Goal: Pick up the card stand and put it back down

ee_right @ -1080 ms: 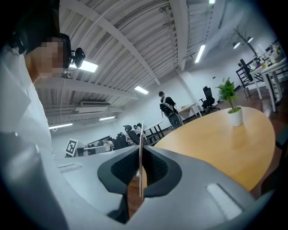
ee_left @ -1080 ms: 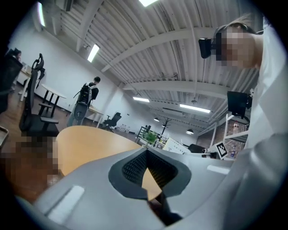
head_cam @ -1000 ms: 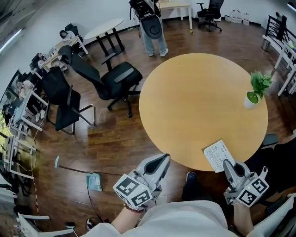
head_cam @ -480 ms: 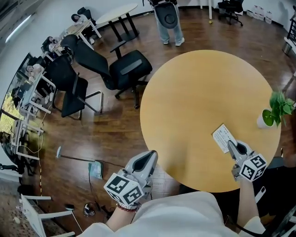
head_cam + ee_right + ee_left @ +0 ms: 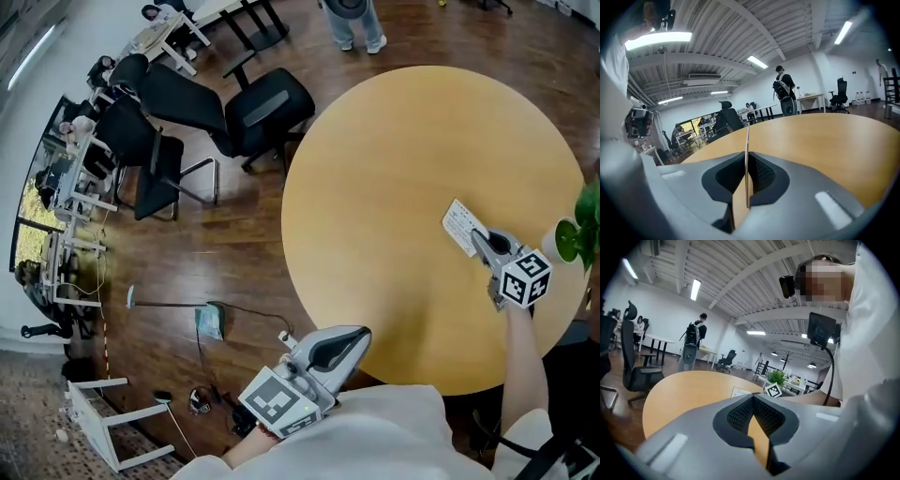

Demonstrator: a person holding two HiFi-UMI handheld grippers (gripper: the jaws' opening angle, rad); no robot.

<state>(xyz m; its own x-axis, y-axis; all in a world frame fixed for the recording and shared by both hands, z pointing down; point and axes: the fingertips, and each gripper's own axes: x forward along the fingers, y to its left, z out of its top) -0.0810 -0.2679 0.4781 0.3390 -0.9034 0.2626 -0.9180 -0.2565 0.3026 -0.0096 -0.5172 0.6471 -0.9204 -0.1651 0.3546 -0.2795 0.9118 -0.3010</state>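
**Card stand pinched over the table's right side**

The round wooden table [image 5: 403, 216] is dominating the office floor, with a black chair [image 5: 258, 103] sitting off its far-left edge. Over the table's right side, the right gripper [image 5: 478, 239] is clamping fully onto the thin card stand [image 5: 461, 223]. The left gripper [image 5: 349, 339] is hovering closed and empty at the table's near edge.

The left tool [image 5: 753, 395], jaws together and empty, points across the round table [image 5: 679, 390] toward the card stand [image 5: 739, 391]

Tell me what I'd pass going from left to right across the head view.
Cluttered desks → black chair with metal legs → left gripper → card stand → potted plant.
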